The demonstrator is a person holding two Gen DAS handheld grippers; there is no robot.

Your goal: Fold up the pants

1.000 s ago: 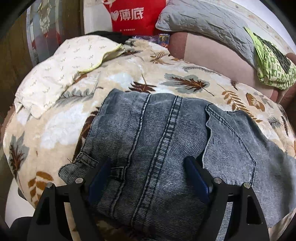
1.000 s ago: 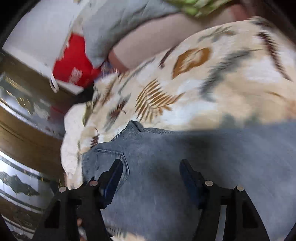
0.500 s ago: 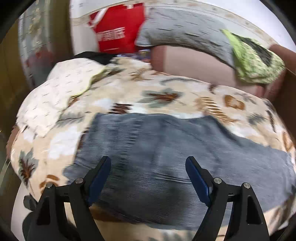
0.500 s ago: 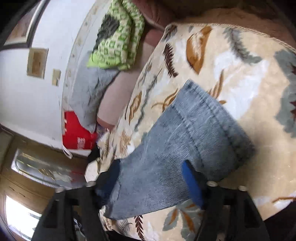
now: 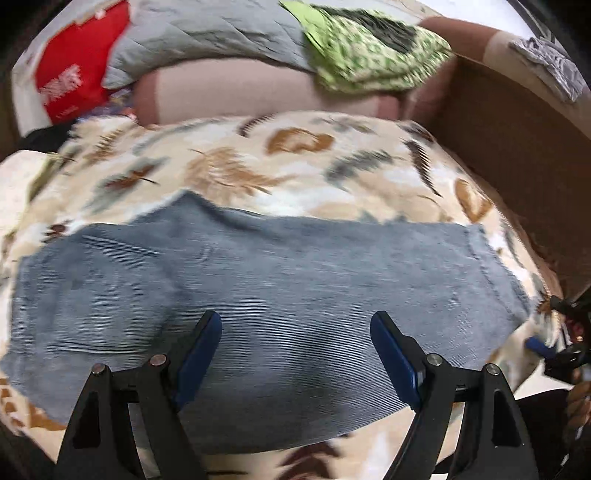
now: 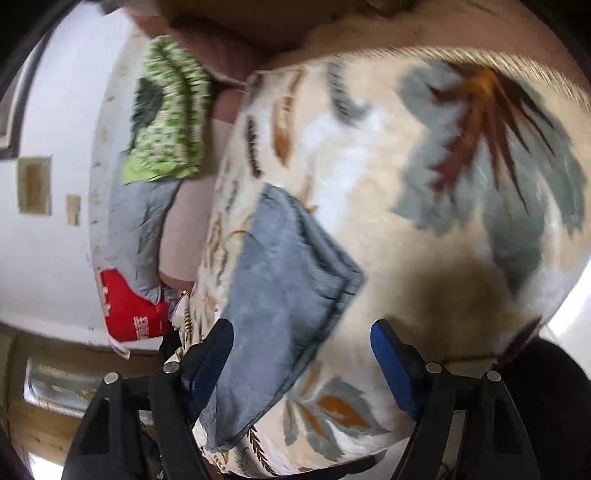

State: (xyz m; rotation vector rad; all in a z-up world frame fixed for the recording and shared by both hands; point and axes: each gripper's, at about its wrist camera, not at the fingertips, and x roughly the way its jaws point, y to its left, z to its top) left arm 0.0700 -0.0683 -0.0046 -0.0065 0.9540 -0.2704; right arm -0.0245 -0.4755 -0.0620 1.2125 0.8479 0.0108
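across the middle of the left wrist view lies one pair of grey-blue pants [image 5: 266, 295], spread flat in a long band on the leaf-print blanket [image 5: 295, 166], with a hemmed leg end toward the right of the frame. one left claw [image 5: 295, 354] sits at the lower centre over the fabric, its two blue-padded fingers [image 5: 199, 350] well apart and holding nothing. at the right edge of that view a small part of the other claw shows, just past the leg end.

the right wrist view shows the same pants [image 6: 284, 295] running from the lower left up to the centre, where the leg end looks doubled, two layers stacked. one right claw [image 6: 299, 354] stands at the lower centre with its two fingers spread wide; the left finger [image 6: 210, 358] overlaps the edge of the cloth, the right one is over bare blanket [image 6: 461, 166], and whether either touches i cannot tell.

beyond the blanket, in the upper part of the left wrist view, are one grey quilted pillow [image 5: 207, 33], one green patterned cloth [image 5: 369, 55] lying beside it, and one red bag [image 5: 74, 85] at the upper left.
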